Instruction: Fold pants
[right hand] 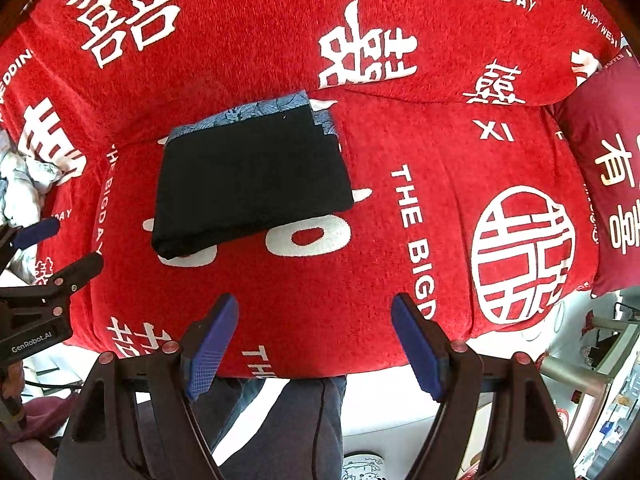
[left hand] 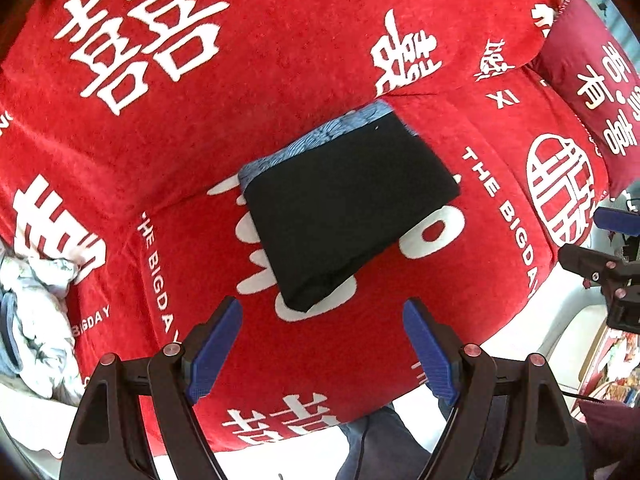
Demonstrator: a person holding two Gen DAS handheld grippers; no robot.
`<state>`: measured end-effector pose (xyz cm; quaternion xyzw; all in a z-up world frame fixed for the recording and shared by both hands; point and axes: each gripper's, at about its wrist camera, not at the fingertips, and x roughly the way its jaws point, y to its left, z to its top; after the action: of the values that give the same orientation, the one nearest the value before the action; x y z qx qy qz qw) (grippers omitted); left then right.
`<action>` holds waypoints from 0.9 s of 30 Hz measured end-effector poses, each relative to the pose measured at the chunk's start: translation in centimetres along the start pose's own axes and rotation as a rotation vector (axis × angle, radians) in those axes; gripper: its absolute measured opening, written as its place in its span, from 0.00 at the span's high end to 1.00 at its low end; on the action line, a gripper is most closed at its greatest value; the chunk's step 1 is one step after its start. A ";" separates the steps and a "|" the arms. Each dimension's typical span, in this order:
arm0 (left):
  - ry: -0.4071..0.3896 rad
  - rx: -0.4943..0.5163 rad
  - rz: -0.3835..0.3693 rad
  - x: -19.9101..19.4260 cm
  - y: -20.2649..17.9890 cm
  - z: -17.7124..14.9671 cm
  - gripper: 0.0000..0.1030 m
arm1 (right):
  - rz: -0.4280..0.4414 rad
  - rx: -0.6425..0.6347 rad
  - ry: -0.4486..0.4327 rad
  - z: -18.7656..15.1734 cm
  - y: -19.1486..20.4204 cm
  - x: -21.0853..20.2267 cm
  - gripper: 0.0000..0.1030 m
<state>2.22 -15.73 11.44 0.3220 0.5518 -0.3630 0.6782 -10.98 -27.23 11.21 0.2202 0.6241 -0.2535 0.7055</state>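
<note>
Over on the left, a crumpled pale cloth [left hand: 36, 312] sits heaped on the red sofa cover [left hand: 280, 60], well apart from the action. Any reach that way could drag it in, so that's one to watch.

The left gripper [left hand: 322, 344] hangs above the seat with its jaws spread wide, nothing between them. Just beyond it lie the black pants [left hand: 344, 216], folded into a tidy block on top of a folded blue patterned cloth [left hand: 316, 136], near the sofa's back. The fold looks finished to me. A low sweep by either tool could catch the near corner and flip a layer open, or shove the stack askew off the blue piece.

The right gripper [right hand: 314, 340] is also wide apart and empty, clear of the pants. Far right, a dark red cushion [right hand: 600, 168] leans against the backrest, out of harm's way.
</note>
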 end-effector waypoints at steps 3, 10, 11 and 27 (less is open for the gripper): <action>-0.010 0.008 -0.006 -0.2 -0.3 0.3 0.19 | -0.008 0.002 -0.004 -0.2 -0.2 -0.3 0.21; -0.016 0.005 -0.010 -0.2 -0.4 0.4 0.19 | -0.024 0.018 -0.007 -0.3 -0.6 -0.6 0.21; -0.016 0.002 -0.010 -0.2 -0.3 0.4 0.19 | -0.025 0.015 -0.005 -0.2 -0.5 -0.6 0.21; -0.026 -0.105 -0.030 -0.4 1.7 -0.3 0.19 | -0.068 -0.056 -0.032 0.8 1.1 -1.2 0.21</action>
<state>3.43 -14.52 11.86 0.2731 0.5661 -0.3477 0.6957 -9.82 -26.77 12.47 0.1750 0.6265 -0.2634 0.7124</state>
